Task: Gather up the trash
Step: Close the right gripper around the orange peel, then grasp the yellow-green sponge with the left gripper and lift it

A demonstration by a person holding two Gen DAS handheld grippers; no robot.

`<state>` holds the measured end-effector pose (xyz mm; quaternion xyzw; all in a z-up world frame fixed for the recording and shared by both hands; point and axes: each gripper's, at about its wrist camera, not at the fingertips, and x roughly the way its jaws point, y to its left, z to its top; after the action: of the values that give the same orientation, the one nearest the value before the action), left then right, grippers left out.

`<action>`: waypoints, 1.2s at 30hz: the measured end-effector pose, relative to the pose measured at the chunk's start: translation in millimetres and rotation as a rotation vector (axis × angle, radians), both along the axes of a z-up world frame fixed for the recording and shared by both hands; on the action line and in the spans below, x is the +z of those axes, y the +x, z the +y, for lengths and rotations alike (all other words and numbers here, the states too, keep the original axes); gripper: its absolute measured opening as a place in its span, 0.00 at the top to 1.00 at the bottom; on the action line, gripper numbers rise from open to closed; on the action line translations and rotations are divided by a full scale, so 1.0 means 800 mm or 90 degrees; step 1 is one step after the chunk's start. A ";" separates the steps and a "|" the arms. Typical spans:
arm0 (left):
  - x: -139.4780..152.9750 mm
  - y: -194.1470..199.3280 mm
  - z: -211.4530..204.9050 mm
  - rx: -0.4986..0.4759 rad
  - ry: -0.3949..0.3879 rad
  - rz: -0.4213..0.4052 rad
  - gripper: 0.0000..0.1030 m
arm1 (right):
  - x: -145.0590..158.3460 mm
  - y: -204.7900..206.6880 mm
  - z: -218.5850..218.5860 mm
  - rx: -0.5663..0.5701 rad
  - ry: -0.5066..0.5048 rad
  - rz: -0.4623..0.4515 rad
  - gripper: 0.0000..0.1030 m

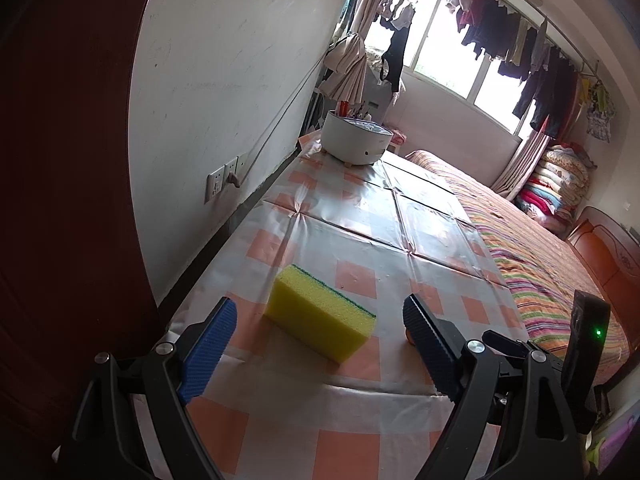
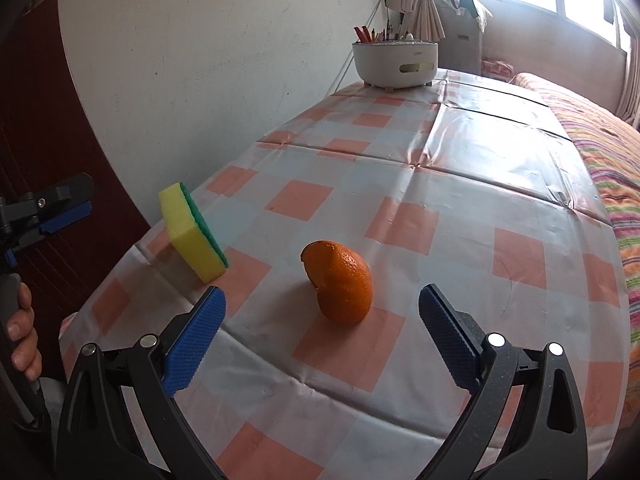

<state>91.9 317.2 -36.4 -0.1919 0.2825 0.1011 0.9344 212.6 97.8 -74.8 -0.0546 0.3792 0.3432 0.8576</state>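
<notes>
A piece of orange peel (image 2: 340,282), shaped like part of a fruit, lies on the checked tablecloth (image 2: 460,168). My right gripper (image 2: 322,312) is open around it, pads apart from it on both sides. A yellow sponge with a green scouring side (image 1: 320,314) (image 2: 194,232) rests near the table's left edge. Open as well, my left gripper (image 1: 318,318) has its blue pads on either side of the sponge without touching it. A sliver of the orange peel (image 1: 409,337) peeks out behind the right pad in the left wrist view. The left gripper (image 2: 60,208) also shows at the left edge of the right wrist view.
A white round holder (image 1: 356,138) (image 2: 394,64) with pens stands at the table's far end by the wall (image 1: 224,92). A bed with a striped cover (image 1: 532,264) runs along the table's right side. A hand (image 2: 22,332) grips the left handle. Laundry hangs by the window.
</notes>
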 end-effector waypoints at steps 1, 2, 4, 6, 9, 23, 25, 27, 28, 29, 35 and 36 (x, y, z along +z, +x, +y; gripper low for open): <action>-0.001 0.001 0.001 0.001 0.000 0.003 0.20 | -0.001 0.004 0.010 0.005 -0.013 -0.004 0.08; -0.002 0.001 0.002 0.002 -0.001 0.004 0.20 | -0.001 0.008 0.013 0.012 -0.017 -0.004 0.08; -0.003 0.002 0.004 0.006 -0.005 0.005 0.20 | 0.000 0.013 0.024 0.015 -0.031 -0.006 0.12; -0.003 0.005 0.007 0.010 -0.009 0.007 0.20 | -0.001 0.019 0.025 0.019 -0.040 0.000 0.20; -0.005 0.009 0.011 0.015 -0.010 0.012 0.20 | -0.013 0.027 0.030 0.023 -0.056 0.018 0.26; -0.025 0.037 0.031 0.054 -0.080 0.053 0.20 | -0.040 0.048 0.047 0.025 -0.102 0.044 0.50; -0.025 0.041 0.028 0.058 -0.083 0.057 0.20 | -0.039 0.046 0.048 0.026 -0.108 0.040 0.59; -0.025 0.045 0.025 0.060 -0.088 0.060 0.20 | -0.037 0.046 0.046 0.025 -0.102 0.042 0.62; -0.025 0.047 0.023 0.064 -0.087 0.063 0.20 | -0.035 0.046 0.043 0.024 -0.097 0.046 0.63; -0.026 0.048 0.022 0.067 -0.087 0.064 0.20 | -0.034 0.046 0.040 0.022 -0.090 0.048 0.69; -0.030 0.060 0.015 0.100 -0.086 0.078 0.20 | -0.023 0.035 0.015 0.008 -0.047 0.070 0.71; -0.032 0.063 0.016 0.110 -0.089 0.086 0.20 | -0.020 0.031 0.012 0.007 -0.045 0.066 0.71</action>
<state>142.1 329.7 -62.2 -0.2729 0.3336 0.1737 0.8855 237.6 107.5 -91.1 -0.0690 0.4347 0.3369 0.8323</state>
